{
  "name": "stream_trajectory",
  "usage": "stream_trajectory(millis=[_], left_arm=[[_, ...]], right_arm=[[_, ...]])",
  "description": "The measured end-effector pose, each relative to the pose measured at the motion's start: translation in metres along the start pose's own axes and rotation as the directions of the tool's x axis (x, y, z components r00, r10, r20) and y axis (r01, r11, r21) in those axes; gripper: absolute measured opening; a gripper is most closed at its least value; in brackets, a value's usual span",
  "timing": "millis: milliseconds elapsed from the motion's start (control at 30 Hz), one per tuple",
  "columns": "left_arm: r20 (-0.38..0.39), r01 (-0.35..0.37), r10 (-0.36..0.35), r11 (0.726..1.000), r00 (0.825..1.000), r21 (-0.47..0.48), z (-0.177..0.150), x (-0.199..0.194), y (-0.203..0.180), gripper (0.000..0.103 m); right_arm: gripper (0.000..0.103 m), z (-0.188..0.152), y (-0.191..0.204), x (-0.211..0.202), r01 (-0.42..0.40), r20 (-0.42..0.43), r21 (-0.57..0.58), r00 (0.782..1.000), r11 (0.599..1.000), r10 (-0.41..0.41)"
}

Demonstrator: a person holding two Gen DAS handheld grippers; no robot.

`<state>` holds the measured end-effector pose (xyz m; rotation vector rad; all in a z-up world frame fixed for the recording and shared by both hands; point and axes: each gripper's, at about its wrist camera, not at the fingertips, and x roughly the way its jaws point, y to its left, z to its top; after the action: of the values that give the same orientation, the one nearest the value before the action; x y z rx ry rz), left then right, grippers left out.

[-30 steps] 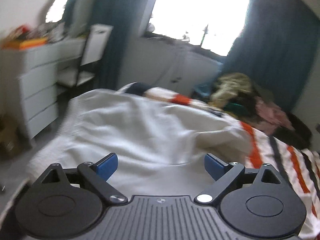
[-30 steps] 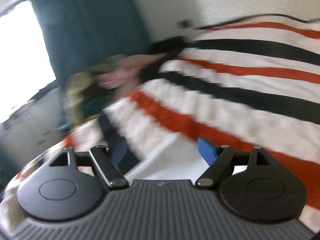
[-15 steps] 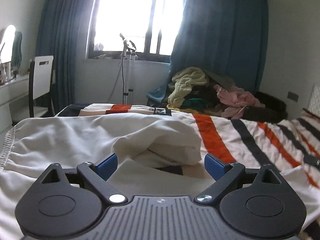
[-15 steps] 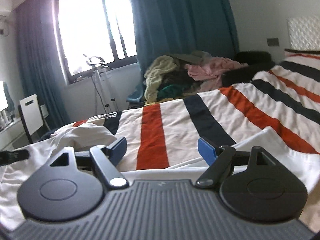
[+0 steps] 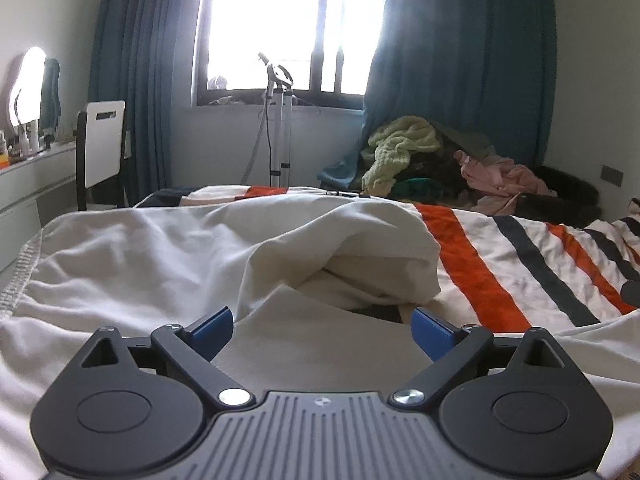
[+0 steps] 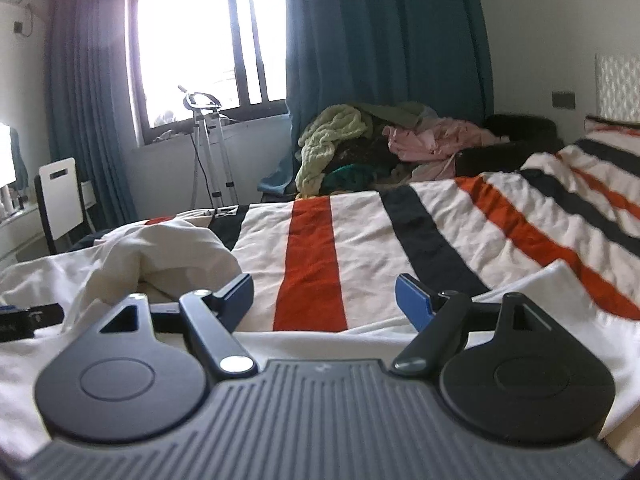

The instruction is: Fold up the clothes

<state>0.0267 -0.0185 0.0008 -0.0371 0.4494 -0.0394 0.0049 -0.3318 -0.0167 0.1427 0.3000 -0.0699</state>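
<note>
A cream-white garment (image 5: 168, 256) lies crumpled on the striped bed cover (image 5: 500, 256), with a bunched fold in the middle. My left gripper (image 5: 322, 330) is open and empty, low over the garment's near part. In the right wrist view the same garment (image 6: 132, 256) lies at the left and its near edge runs under my right gripper (image 6: 324, 298), which is open and empty above the striped cover (image 6: 360, 240). The tip of the left gripper shows at the far left of that view (image 6: 24, 320).
A heap of other clothes (image 5: 420, 156) sits beyond the far side of the bed, under blue curtains. A white chair (image 5: 100, 148) and a white dresser (image 5: 24, 188) stand at the left. A metal stand (image 5: 278, 120) stands before the window.
Both views have swung from blurred, tilted looks at the bed to steady level ones. Both grippers stay open and have come down closer to the garment.
</note>
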Motion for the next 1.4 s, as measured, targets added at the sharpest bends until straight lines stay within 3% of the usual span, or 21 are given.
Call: stream_trajectory(millis=[200, 567, 700, 933, 1033, 1133, 1400], left_arm=[[-0.009, -0.012, 0.013, 1.0, 1.0, 0.016, -0.007, -0.003, -0.002, 0.097], [-0.023, -0.052, 0.052, 0.999, 0.998, -0.015, -0.001, -0.042, -0.008, 0.098], [0.001, -0.085, 0.085, 0.995, 0.996, 0.043, 0.006, -0.064, -0.026, 0.1], [0.034, -0.038, 0.035, 0.995, 0.999, 0.091, 0.008, -0.074, -0.061, 0.101], [0.027, -0.017, 0.013, 0.991, 1.0, 0.132, 0.005, -0.055, -0.071, 0.101], [0.033, -0.053, 0.048, 0.985, 0.998, 0.166, 0.008, -0.024, -0.078, 0.101], [0.099, -0.115, 0.09, 0.953, 0.991, 0.279, 0.042, 0.091, -0.119, 0.101]], right_arm=[[0.08, -0.003, -0.002, -0.005, 0.009, -0.025, 0.017, 1.0, 1.0, -0.008], [0.08, 0.017, -0.003, -0.04, 0.069, 0.031, 0.095, 0.997, 0.993, -0.072], [0.08, 0.027, 0.001, -0.052, 0.093, 0.036, 0.13, 0.995, 0.987, -0.098], [0.08, 0.03, -0.014, -0.06, 0.141, 0.04, 0.19, 0.988, 0.971, -0.151], [0.08, 0.024, -0.024, -0.054, 0.185, 0.025, 0.189, 0.981, 0.964, -0.193], [0.08, 0.016, -0.037, -0.043, 0.209, 0.011, 0.217, 0.976, 0.953, -0.217], [0.08, -0.002, -0.055, 0.019, 0.305, -0.037, 0.24, 0.952, 0.922, -0.305]])
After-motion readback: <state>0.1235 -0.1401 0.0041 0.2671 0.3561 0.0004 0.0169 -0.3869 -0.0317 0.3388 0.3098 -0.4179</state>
